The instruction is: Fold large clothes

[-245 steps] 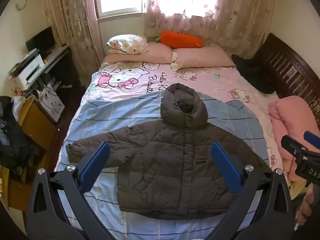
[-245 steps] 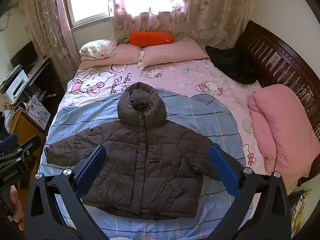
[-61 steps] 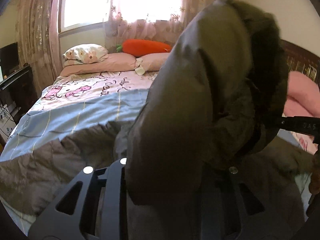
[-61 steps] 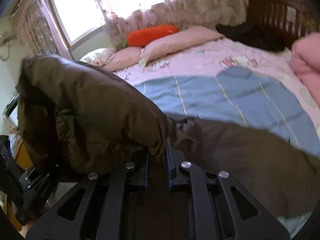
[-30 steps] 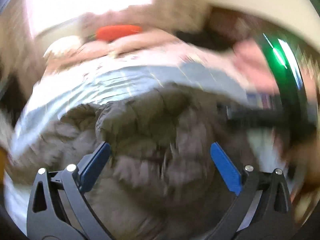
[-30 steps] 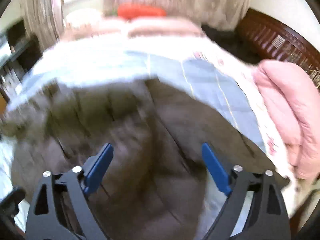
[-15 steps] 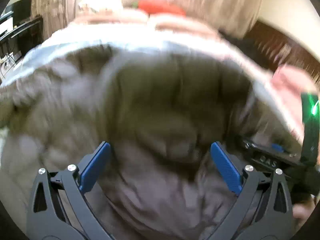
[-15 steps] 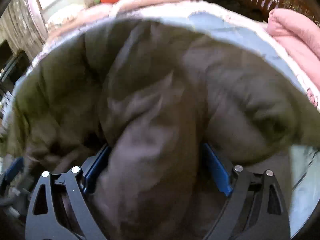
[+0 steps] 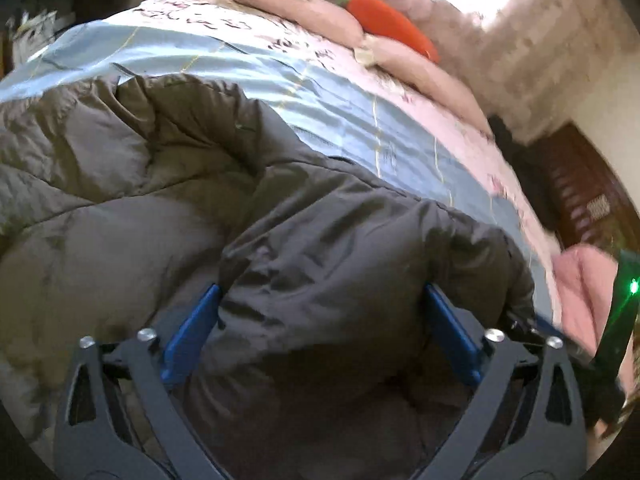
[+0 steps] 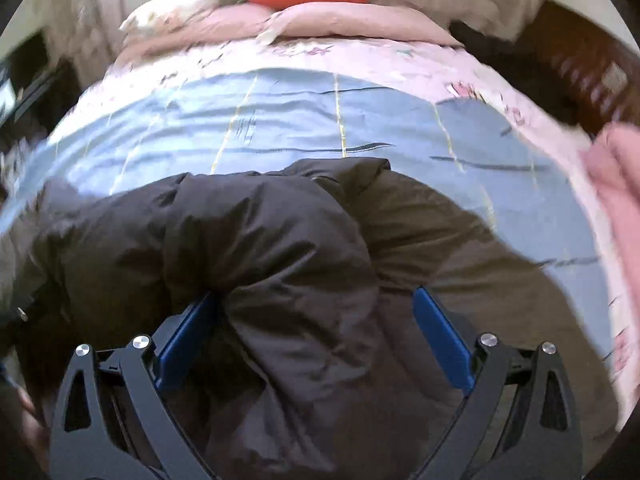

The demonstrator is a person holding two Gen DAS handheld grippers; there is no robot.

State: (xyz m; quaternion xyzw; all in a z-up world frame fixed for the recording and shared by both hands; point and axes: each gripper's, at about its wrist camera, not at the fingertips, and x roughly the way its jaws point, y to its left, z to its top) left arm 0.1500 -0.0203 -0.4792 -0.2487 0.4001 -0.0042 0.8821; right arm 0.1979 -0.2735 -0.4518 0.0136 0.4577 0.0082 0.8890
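The brown jacket (image 9: 168,184) lies on the blue sheet (image 9: 248,68), on the part nearer to me than the orange carrot pillow (image 9: 390,36). Eight seconds ago it was spread flat with the hood towards the pillow. Now the hood (image 10: 264,240) is folded down over the chest, so the first fold looks done. Two seconds ago both my tongs were closed on the hood and held it in the air. Now my left tongs (image 9: 320,336) have just been closing a little and my right tongs (image 10: 316,332) opening. Both stand wide, with a bulge of jacket between the blue pads. I cannot tell if they press it. I think the sleeves come next.
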